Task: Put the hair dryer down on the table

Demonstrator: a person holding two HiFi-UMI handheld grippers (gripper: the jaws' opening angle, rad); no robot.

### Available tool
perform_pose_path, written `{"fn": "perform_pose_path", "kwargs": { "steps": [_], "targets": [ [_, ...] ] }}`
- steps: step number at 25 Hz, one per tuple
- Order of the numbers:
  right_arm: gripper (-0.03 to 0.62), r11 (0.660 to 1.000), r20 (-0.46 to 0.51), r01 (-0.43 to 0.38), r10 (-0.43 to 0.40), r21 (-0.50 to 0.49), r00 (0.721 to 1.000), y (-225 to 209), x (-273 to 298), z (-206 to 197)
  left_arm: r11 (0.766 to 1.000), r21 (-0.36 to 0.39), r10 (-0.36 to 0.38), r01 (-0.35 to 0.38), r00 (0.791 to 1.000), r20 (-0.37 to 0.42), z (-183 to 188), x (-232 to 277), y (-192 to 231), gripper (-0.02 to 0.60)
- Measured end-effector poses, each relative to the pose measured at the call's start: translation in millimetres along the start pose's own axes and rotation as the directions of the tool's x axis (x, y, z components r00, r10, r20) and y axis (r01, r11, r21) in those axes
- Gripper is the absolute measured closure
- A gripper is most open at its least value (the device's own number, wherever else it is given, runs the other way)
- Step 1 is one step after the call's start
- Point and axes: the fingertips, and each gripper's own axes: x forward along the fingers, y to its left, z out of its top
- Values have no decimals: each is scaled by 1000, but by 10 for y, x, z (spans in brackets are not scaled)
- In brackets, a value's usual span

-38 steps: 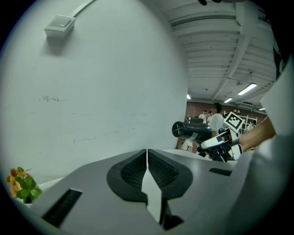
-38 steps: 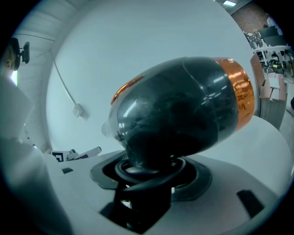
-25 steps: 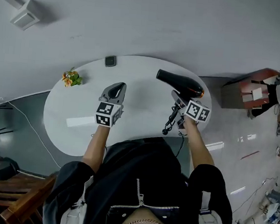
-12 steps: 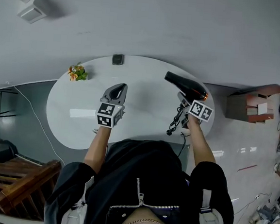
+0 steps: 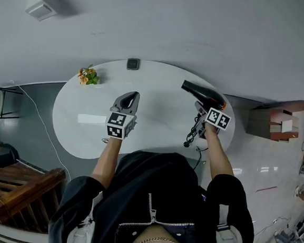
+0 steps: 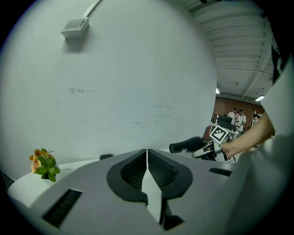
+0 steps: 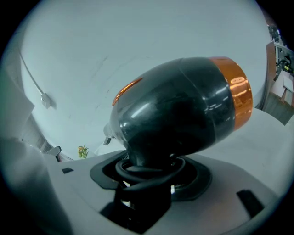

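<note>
Black glossy hair dryer (image 5: 198,92) (orange-banded) held by right gripper (image 7: 148,172); left gripper (image 6: 147,156) closed, empty.

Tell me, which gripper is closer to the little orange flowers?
Left. The left gripper is over the middle of the table, a short way right of the flowers. The right gripper, holding the hair dryer, is farther off, near the table's right edge.

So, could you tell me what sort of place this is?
Probably an indoor lab or workshop: a white oval table by a plain grey wall, cables and gear cluttering the glossy floor, and people gathered by a red brick wall.
</note>
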Motion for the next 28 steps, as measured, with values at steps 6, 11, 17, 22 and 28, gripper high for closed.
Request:
{"fn": "perform_pose_path", "kwargs": {
  "steps": [6,11,17,22,28],
  "targets": [
    [313,999,-15,43,-43,1,999,-94,100,-13,1000,-14,19,-19,1000,-8,-69,-57,63,555],
    [313,996,-36,85,-86,-30,996,-114,165,-35,1000,-20,23,-23,1000,-14,-100,-73,91,555],
    [313,987,-46,146,-149,-64,988,-174,206,-25,1000,-19,16,-17,1000,-21,-112,-62,110,555],
    [312,974,-55,206,-212,-95,976,-249,223,-24,1000,-17,17,-17,999,-32,-145,-58,138,555],
    [312,967,-59,235,-241,-94,969,-293,225,-52,1000,-23,16,-17,999,-40,-177,-69,175,555]
  ]
}}
